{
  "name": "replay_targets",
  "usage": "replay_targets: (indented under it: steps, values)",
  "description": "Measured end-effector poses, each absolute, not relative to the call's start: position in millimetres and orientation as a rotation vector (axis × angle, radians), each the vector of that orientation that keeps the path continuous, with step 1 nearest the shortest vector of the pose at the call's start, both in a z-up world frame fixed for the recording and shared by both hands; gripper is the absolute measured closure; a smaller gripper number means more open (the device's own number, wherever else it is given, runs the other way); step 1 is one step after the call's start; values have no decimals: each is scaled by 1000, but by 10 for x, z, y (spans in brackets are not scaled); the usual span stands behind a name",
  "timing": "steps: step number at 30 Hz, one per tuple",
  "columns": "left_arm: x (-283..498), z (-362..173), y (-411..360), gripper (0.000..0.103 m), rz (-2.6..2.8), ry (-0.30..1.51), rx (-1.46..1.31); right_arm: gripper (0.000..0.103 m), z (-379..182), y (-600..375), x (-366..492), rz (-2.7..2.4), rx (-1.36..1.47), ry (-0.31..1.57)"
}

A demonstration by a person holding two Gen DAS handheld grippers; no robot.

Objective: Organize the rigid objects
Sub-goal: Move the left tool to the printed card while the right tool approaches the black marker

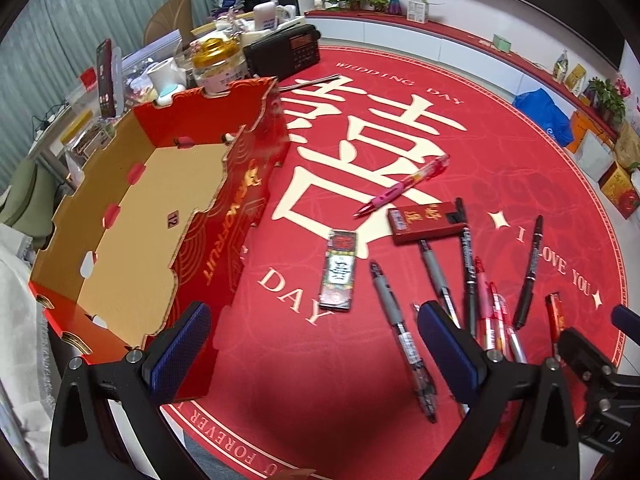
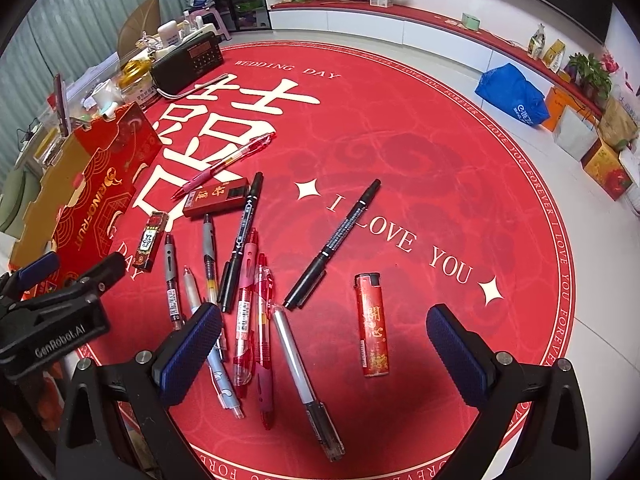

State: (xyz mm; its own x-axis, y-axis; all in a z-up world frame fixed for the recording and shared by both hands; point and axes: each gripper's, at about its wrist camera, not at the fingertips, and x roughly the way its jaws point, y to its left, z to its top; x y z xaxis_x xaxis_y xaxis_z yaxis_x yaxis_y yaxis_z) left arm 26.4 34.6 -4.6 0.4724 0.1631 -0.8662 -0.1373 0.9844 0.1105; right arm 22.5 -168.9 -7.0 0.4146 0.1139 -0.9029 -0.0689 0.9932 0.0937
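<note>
Several pens (image 2: 256, 312) lie scattered on the round red mat (image 2: 400, 160), with a black marker (image 2: 334, 244), a red lighter (image 2: 371, 324), a red flat box (image 2: 216, 198) and a small dark box (image 2: 151, 246). An open, empty red cardboard tray (image 1: 152, 216) stands at the left. My left gripper (image 1: 316, 344) hangs open above the mat, its left finger by the tray's near corner. My right gripper (image 2: 326, 348) is open over the pens and lighter, holding nothing. The left view shows the same pens (image 1: 404, 328) and small dark box (image 1: 339, 270).
A black radio (image 1: 286, 50), a gold-lidded jar (image 1: 218, 66) and clutter crowd the far left behind the tray. A blue bag (image 2: 512, 94) and cardboard boxes (image 2: 606, 168) sit at the right by a red-topped ledge. White floor surrounds the mat.
</note>
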Motion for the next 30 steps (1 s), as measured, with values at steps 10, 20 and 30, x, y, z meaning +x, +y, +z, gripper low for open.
replay_targets:
  steps: [10,20,30]
  values:
    - [320,-221,340,0,169,1100,50,0,-210,-1822,224,97,67,1165]
    - [401,-328,359,0,183,1120,71,0,-303,-2035,227,45,86,1192]
    - [455,-403,346,0,165,1119,107,0,-345,-2025,213,50,86,1209]
